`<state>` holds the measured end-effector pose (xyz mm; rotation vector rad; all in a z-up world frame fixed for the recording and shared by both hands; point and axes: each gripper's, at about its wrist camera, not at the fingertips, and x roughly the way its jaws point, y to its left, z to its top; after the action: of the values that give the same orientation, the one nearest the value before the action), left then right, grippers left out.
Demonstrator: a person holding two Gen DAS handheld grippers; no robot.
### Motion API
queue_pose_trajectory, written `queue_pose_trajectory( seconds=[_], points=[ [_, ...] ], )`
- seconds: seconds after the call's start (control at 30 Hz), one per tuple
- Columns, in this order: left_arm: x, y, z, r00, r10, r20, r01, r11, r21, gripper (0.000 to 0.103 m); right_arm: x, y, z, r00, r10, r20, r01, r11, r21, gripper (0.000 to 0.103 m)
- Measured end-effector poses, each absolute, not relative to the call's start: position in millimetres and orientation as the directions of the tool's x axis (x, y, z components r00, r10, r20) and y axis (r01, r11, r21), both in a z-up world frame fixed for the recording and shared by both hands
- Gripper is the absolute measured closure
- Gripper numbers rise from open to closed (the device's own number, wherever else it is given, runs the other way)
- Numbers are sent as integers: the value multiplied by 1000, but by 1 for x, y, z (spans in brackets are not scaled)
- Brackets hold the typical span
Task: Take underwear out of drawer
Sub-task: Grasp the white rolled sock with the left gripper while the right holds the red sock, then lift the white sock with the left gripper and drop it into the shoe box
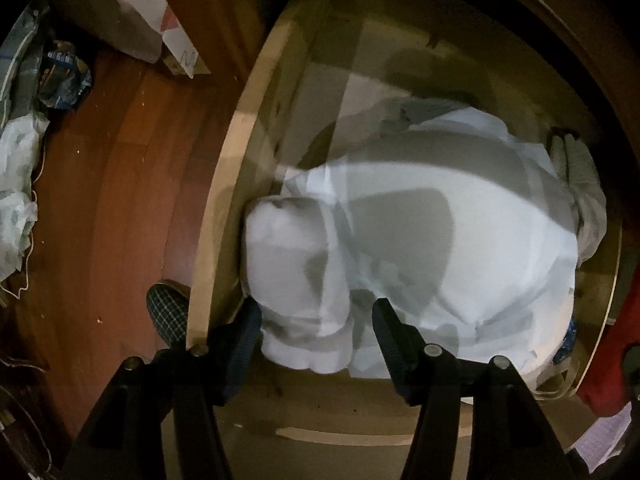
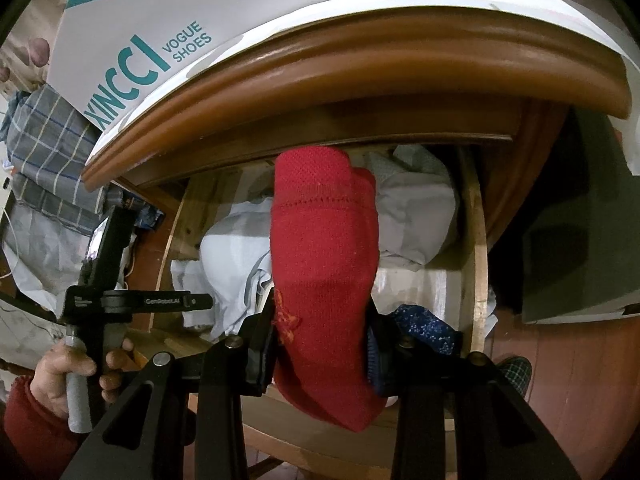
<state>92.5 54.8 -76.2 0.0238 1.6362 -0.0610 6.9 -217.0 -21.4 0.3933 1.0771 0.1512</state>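
In the left wrist view the open wooden drawer (image 1: 224, 184) holds a heap of white underwear (image 1: 440, 216), with a rolled white piece (image 1: 292, 272) at its near left. My left gripper (image 1: 314, 320) points straight down over that roll. It is open, with one finger on each side of the roll, and the right finger stands clear of it. In the right wrist view my right gripper (image 2: 320, 320) is shut on a red knitted garment (image 2: 324, 240) and holds it above the drawer's front (image 2: 478, 240). A hand grips the left tool's handle (image 2: 78, 384) at the lower left.
A white shoe box (image 2: 160, 20) lies on the dresser top (image 2: 360, 64) above the drawer. A blue patterned cloth (image 2: 424, 324) lies in the drawer's near right corner. On the reddish wood floor (image 1: 120, 160) are a checked slipper (image 1: 168, 312), plastic bags (image 1: 16, 200) and a white box (image 1: 132, 12).
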Motion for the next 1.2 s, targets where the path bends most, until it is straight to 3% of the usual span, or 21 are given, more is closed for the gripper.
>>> queue_pose_trajectory(
  seconds=[0.1,0.37,0.67,1.2],
  points=[
    [89,51,-80,-49,33,-998,75,997,29,60,8,-217,-21,468,309,-828,70,921,383,69],
    [78,50,-72,-14,39,-999,89,995,38,75,7,-216,-22,464,313,-829,71,919,387,69],
    [62,54,-37,29,-20,-999,119,993,-16,77,5,-218,-23,468,306,-829,78,920,384,69],
    [32,53,72,213,-95,-972,254,967,-39,77,6,-220,-35,436,264,-860,110,933,342,69]
  ],
)
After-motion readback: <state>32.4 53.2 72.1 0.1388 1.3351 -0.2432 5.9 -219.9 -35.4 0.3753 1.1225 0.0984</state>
